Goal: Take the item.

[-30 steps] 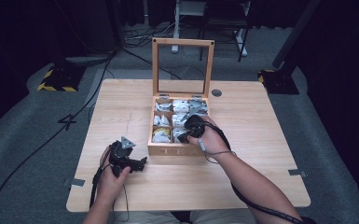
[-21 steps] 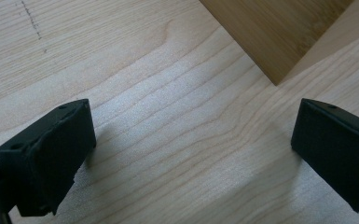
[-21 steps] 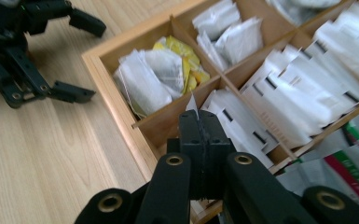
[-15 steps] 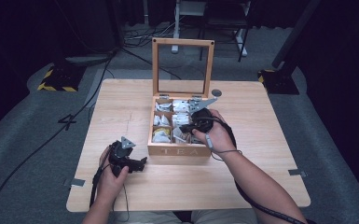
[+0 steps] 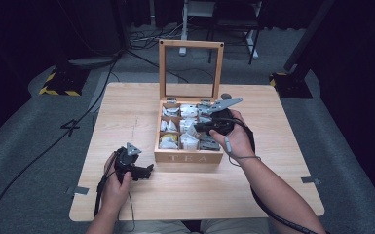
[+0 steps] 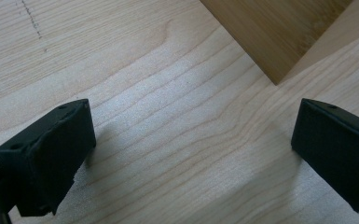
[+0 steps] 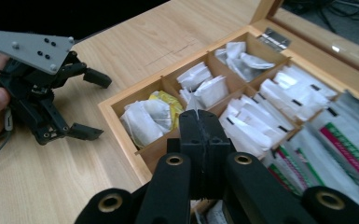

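An open wooden tea box (image 5: pixel 187 157) marked TEA sits mid-table, its compartments full of white and colourful tea bags. Over the box's right half my right gripper (image 5: pixel 198 127) hovers. In the right gripper view that gripper (image 7: pixel 199 122) is shut, and the white corner of a tea bag (image 7: pixel 193 101) pokes out between its jaws. Near the box's front left corner my left gripper (image 5: pixel 146 172) rests low over the table (image 5: pixel 126 107). Its jaws stand wide apart with nothing between them (image 6: pixel 193 154). The right gripper view also shows it, open (image 7: pixel 93 105), left of the box wall (image 7: pixel 121 122).
The box's glass lid (image 5: pixel 191 44) stands upright at the back. A small dark disc (image 5: pixel 225 96) lies on the table behind the box. Bare tabletop lies left and right of the box. Cables and a yellow-black striped base (image 5: pixel 58 84) lie on the floor beyond.
My right gripper has lifted up out of the front compartments and drawn back over the box's right side. The left gripper has stayed put.
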The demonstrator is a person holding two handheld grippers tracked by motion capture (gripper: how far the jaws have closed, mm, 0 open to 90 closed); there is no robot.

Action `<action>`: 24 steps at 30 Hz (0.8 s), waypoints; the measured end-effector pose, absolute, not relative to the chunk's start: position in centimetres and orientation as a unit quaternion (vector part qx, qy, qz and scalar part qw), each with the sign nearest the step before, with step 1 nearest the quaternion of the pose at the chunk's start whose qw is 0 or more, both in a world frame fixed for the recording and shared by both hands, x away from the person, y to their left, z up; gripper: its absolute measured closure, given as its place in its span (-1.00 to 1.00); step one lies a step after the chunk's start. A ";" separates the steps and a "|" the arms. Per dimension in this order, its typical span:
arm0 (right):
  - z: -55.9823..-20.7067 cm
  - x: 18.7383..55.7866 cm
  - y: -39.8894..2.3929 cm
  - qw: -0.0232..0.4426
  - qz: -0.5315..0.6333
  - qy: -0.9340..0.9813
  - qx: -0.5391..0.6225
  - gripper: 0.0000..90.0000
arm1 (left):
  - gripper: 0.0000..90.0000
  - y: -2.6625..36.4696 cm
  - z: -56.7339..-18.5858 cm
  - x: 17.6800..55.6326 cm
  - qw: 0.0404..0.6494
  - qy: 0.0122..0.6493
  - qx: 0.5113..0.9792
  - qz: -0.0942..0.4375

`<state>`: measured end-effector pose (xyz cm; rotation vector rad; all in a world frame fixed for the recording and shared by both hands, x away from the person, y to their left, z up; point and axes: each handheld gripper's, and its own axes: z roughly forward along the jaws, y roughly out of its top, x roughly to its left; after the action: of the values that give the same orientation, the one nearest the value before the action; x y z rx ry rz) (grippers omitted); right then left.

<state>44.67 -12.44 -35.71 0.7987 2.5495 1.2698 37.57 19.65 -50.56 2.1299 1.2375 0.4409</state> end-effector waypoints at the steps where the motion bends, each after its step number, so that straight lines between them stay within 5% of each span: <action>1: -35.3 44.7 -13.3 0.096 0.432 0.854 0.274 1.00 | -1.00 19.7 -50.5 37.6 0.314 0.469 0.809 0.167; 24: -33.9 46.8 -23.3 0.163 0.418 0.813 0.371 1.00 | -1.00 19.7 -50.5 37.6 0.313 0.469 0.809 0.167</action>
<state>46.76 -23.29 -33.88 1.0566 2.3189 1.1925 37.57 19.66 -50.55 2.1326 1.2363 0.4416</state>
